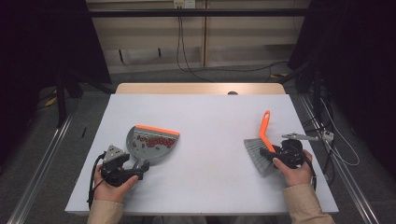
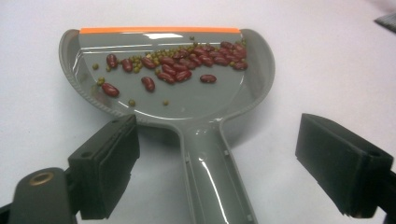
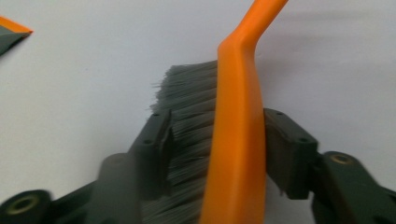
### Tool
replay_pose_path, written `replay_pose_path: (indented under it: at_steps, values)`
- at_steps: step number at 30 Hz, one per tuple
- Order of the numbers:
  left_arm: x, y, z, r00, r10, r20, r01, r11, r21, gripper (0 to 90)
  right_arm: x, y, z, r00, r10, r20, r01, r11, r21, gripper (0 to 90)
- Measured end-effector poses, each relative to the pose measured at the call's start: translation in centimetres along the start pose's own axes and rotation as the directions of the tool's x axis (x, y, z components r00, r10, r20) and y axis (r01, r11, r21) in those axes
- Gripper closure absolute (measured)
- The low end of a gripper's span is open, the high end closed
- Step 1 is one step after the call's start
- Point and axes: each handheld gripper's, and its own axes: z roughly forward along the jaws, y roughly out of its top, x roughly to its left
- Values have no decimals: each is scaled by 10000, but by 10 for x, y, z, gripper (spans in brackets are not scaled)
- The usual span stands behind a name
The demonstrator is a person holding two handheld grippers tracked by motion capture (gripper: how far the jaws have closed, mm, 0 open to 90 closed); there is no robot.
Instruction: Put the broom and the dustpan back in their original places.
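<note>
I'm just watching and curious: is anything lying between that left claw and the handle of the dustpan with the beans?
Nothing visible. The left gripper stands open with the dustpan handle running straight between its jaws, untouched by either pad; just bare table beside it.

Dustpan (image 2: 205, 100) grey w/ orange lip (image 2: 159, 30); beans (image 2: 187, 63) inside dark red, mixed w/ small green ones. Brush (image 3: 233, 140) – orange handle, grey bristles (image 3: 187, 107). Grippers black – left gripper (image 1: 135, 169), right gripper (image 1: 273, 156). Table (image 1: 210, 116) pale grey-white, plain, no pattern. Sleeves (image 1: 301, 205) beige.
</note>
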Motion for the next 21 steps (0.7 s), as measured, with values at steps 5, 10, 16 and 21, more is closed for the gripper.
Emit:
replay_pose_path:
  at_steps: [5,10,16,21]
  values:
    - [1,1,-1,9995,101,290,-96,9998,-155,90,-2,1,-9,9987,-456,-223,437,9960,-786,262]
    - [2,1,-1,9975,252,664,-229,9991,-357,63,3,0,-15,9937,-1046,-392,1002,9898,-1011,161]
    - [5,1,-3,9889,837,1225,-758,9949,-672,56,8,-2,-20,9829,-1699,-706,1612,9802,-1147,113]
    - [10,0,-6,9823,1069,1541,-926,9909,-972,53,11,-6,-26,9799,-1787,-881,1674,9782,-1231,111]
